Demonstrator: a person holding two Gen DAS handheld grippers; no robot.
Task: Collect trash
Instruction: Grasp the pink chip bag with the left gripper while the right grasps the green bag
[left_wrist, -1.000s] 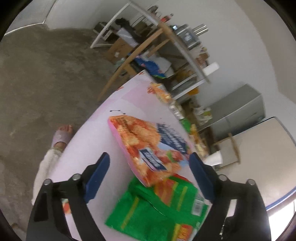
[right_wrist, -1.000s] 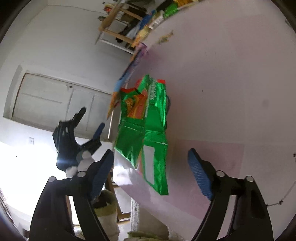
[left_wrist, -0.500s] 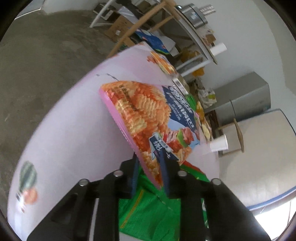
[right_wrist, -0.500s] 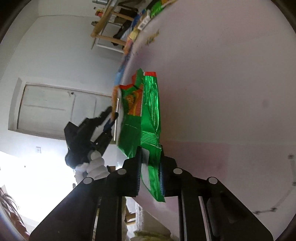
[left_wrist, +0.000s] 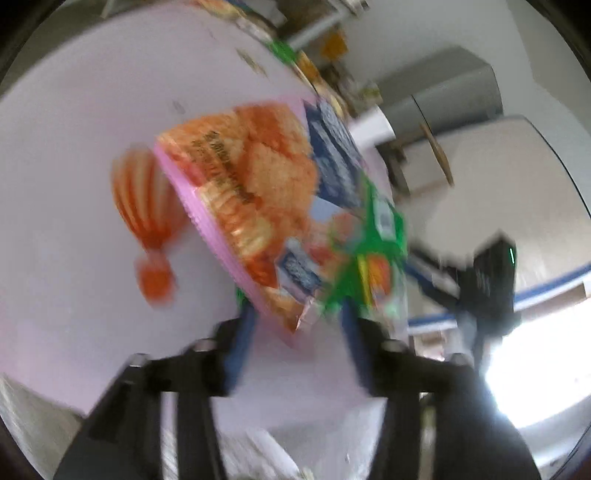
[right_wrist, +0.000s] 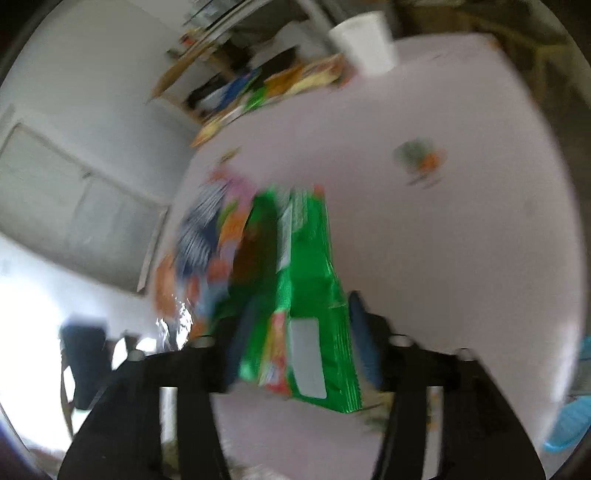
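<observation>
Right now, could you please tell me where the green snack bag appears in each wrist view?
Left wrist view: green snack bag right of centre, behind the orange snack bag.
Right wrist view: green snack bag at lower centre, between the blue fingers.
Shared landmark: the white paper cup on the table.

My left gripper (left_wrist: 297, 325) has its blue fingers parted, and so does my right gripper (right_wrist: 295, 325). My right gripper shows blurred to the far right of the left.
</observation>
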